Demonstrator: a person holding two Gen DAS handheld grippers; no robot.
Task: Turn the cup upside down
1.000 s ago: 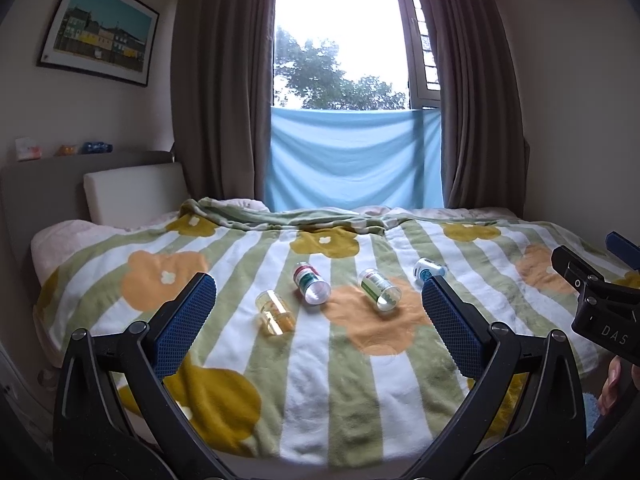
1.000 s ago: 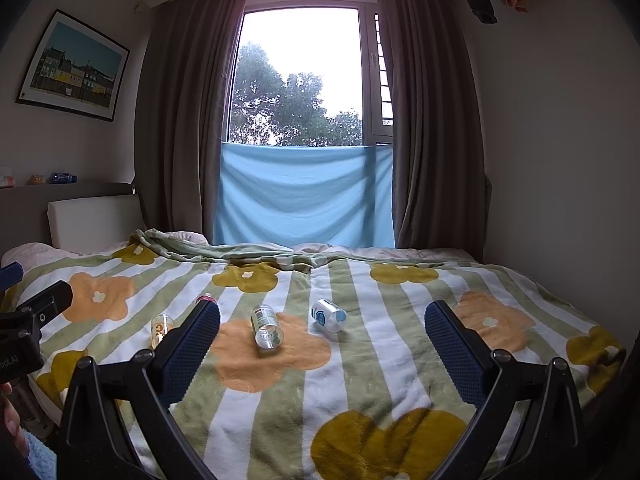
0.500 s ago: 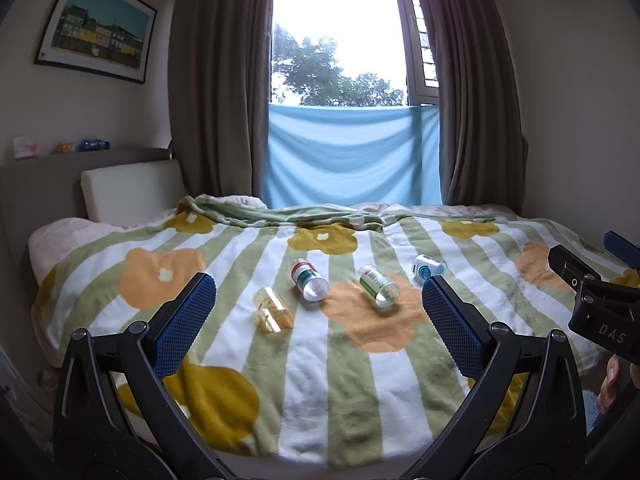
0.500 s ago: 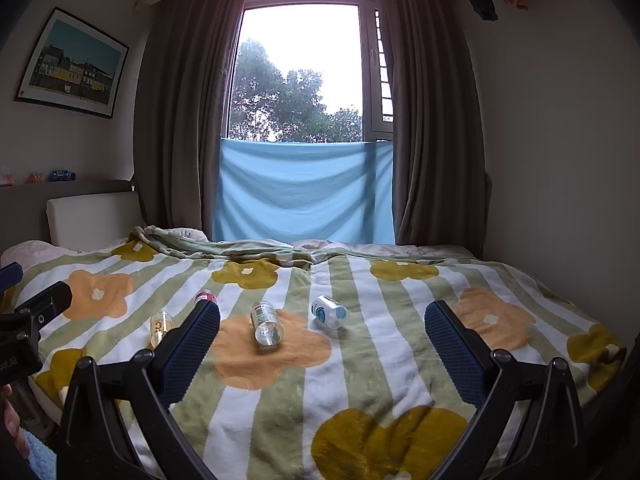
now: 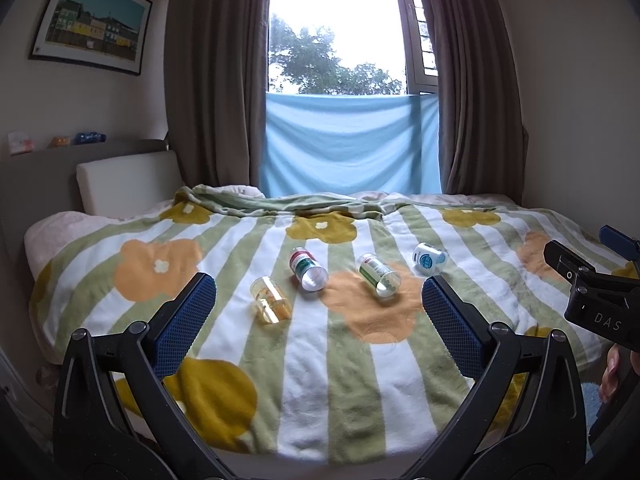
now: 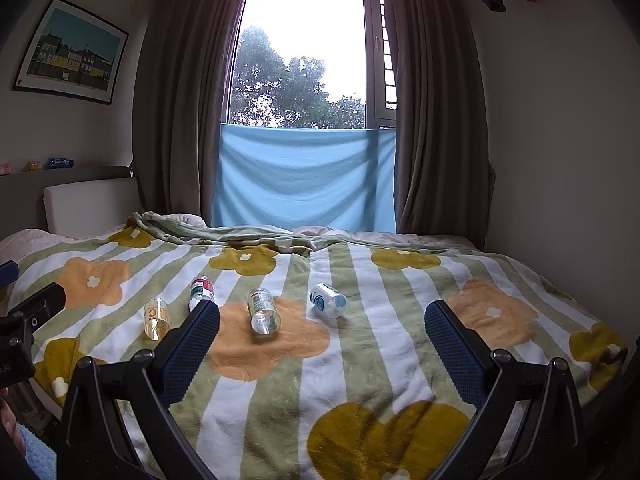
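Several small clear cups lie on their sides in a row on the striped flower blanket [image 5: 320, 392]. From left to right: a yellow cup [image 5: 270, 300] [image 6: 156, 317], a red-and-green cup [image 5: 308, 269] [image 6: 201, 293], a green cup [image 5: 378, 275] [image 6: 263, 311] and a blue cup [image 5: 429, 258] [image 6: 328, 300]. My left gripper [image 5: 319, 312] hangs open before the bed's near edge, well short of the cups. My right gripper [image 6: 322, 340] is open too, nothing between its fingers. Each gripper shows at the edge of the other's view.
The blanket [image 6: 360, 380] covers a bed whose headboard [image 5: 80, 168] and white pillow [image 5: 128, 180] are at the left. Behind it, curtains [image 5: 216, 80] frame a window with a blue cloth [image 5: 348, 144]. A wall [image 6: 560, 120] stands on the right. A person's fingers [image 5: 610, 372] show at the right edge.
Both views have shifted only slightly; the cups sit a little further left and higher in the frames. The cups have not moved and both grippers remain open.
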